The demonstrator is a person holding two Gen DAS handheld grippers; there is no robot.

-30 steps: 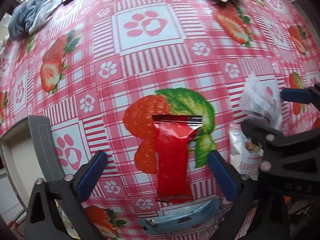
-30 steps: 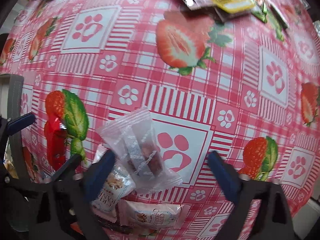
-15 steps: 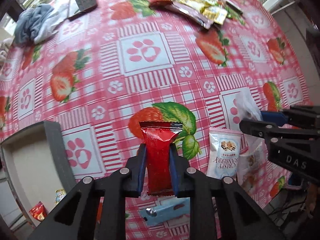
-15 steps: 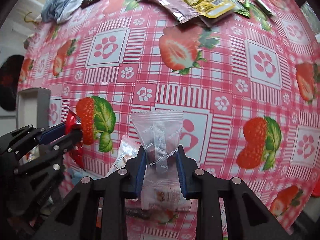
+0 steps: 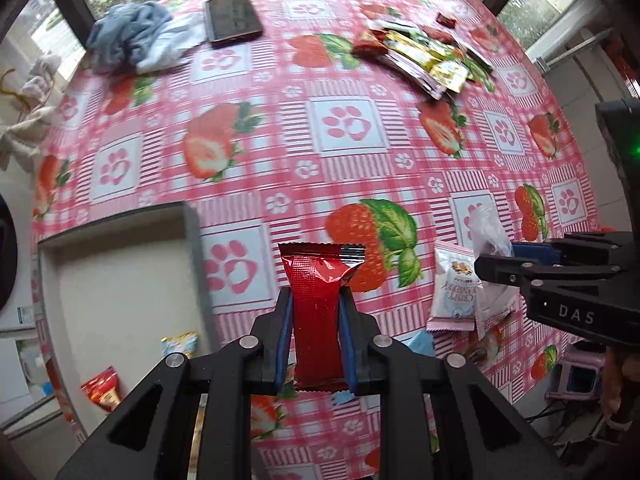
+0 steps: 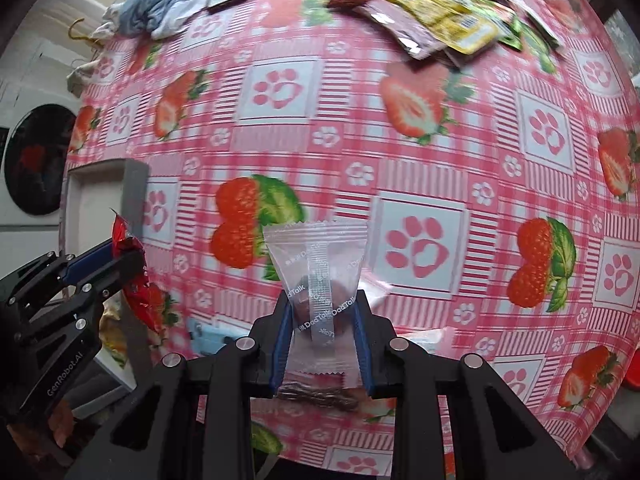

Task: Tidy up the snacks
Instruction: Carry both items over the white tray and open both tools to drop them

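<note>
Above the strawberry-patterned worktop (image 5: 280, 128), the left tool (image 5: 316, 344) is clamped on a red snack packet (image 5: 318, 320), its blue pads pressing both long sides, the packet standing upright between them and clear of the cloth. Beside it, the right tool (image 6: 322, 344) grips a clear wrapped sweet (image 6: 318, 276) in the same way, the wrapper's printed seam facing the camera and a dark piece showing inside.

To the left of the red packet sits a grey tray (image 5: 192, 264) with a pale floor; a couple of small packets (image 5: 102, 392) lie at its near end. Below the right tool, a white cracker packet (image 5: 454, 292) lies flat on the cloth. At the far side of the worktop a loose heap of long sachets (image 6: 436, 12), yellow, brown and green, overlaps itself. Farther left lie a dark phone (image 5: 233, 18) and a crumpled blue-grey cloth (image 5: 132, 36).
</note>
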